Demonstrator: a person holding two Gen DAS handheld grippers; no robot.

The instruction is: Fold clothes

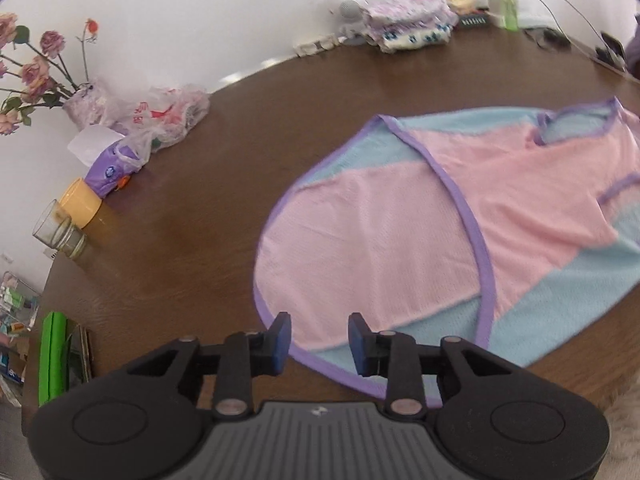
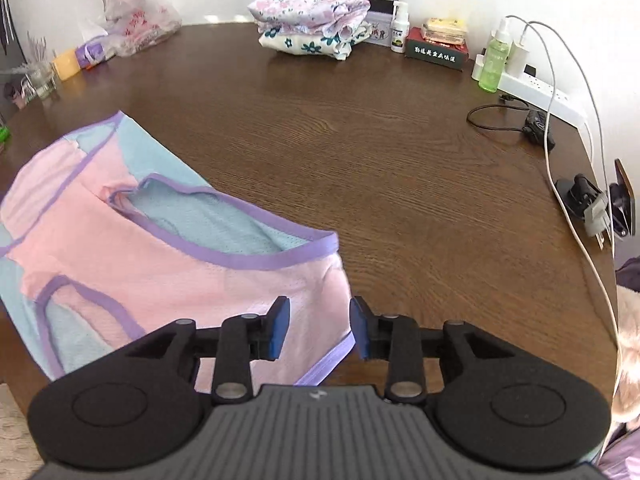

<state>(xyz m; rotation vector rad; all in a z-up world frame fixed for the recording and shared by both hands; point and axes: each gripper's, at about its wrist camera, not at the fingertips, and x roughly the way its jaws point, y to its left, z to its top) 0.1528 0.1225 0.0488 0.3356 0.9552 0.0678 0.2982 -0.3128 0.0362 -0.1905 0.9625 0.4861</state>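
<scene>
Left wrist view: a pink and blue garment (image 1: 440, 232) with purple trim lies flat on the brown tabletop (image 1: 224, 184), partly folded over itself. The left gripper (image 1: 319, 344) hovers above the garment's near hem, jaws spread and holding nothing. In the right wrist view the right gripper (image 2: 319, 328) hangs over the garment's near right corner, jaws likewise parted with no cloth pinched. Beyond the garment, at the far edge of the tabletop, sits a stack of folded floral clothes (image 2: 308, 24)
</scene>
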